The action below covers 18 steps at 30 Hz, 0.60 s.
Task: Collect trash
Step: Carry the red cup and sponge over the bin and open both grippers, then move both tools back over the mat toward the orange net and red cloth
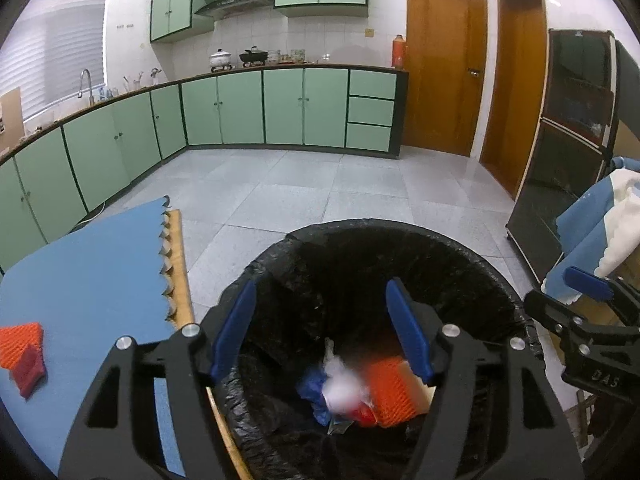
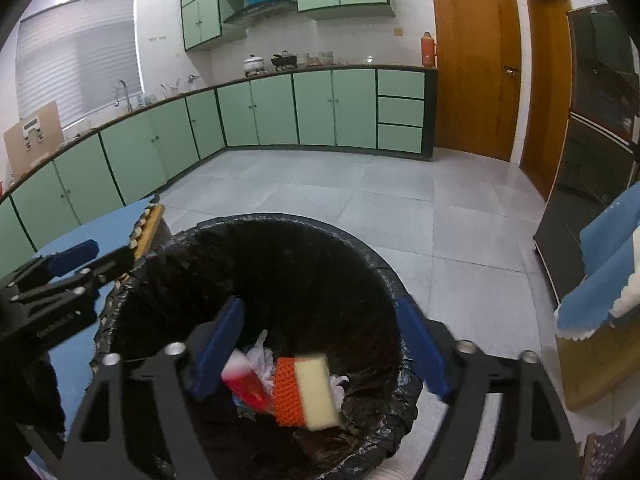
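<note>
On our left, an orange sponge lies on the blue table. Our left gripper and right gripper hang over the black-lined trash bin, jaws wide, holding nothing. Inside, an orange-and-yellow sponge lies tilted, long axis roughly upright, among blurred wrappers. Lettering on the gripper bodies is unreadable.
</note>
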Each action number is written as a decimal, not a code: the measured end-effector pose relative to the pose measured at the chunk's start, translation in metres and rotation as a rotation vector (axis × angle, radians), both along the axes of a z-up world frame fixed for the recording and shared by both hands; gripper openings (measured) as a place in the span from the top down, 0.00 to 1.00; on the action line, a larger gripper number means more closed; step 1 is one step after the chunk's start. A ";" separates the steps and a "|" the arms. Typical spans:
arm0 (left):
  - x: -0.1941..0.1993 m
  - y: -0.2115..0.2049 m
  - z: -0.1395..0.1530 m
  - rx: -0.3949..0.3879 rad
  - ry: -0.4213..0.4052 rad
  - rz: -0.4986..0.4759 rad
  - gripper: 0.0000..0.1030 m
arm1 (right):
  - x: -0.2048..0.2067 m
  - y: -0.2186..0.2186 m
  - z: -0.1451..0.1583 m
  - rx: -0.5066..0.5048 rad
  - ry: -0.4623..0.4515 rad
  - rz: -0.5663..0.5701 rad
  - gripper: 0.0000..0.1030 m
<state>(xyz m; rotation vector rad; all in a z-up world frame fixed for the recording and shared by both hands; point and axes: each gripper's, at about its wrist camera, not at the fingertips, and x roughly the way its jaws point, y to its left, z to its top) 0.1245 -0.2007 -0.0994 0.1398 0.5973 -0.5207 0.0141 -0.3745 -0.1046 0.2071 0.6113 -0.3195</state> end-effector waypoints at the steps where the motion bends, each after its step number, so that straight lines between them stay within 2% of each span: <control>1: -0.001 0.004 0.001 -0.004 0.002 0.007 0.36 | -0.001 0.001 0.001 0.001 -0.008 -0.008 0.11; 8: 0.003 0.049 0.012 -0.029 -0.022 0.073 0.27 | 0.004 0.018 0.011 0.003 -0.041 0.036 0.06; 13: 0.006 0.101 0.020 -0.045 -0.039 0.158 0.23 | 0.018 0.049 0.020 0.015 -0.056 0.108 0.06; 18: 0.009 0.164 0.025 -0.022 -0.079 0.272 0.21 | 0.041 0.093 0.026 0.000 -0.059 0.202 0.06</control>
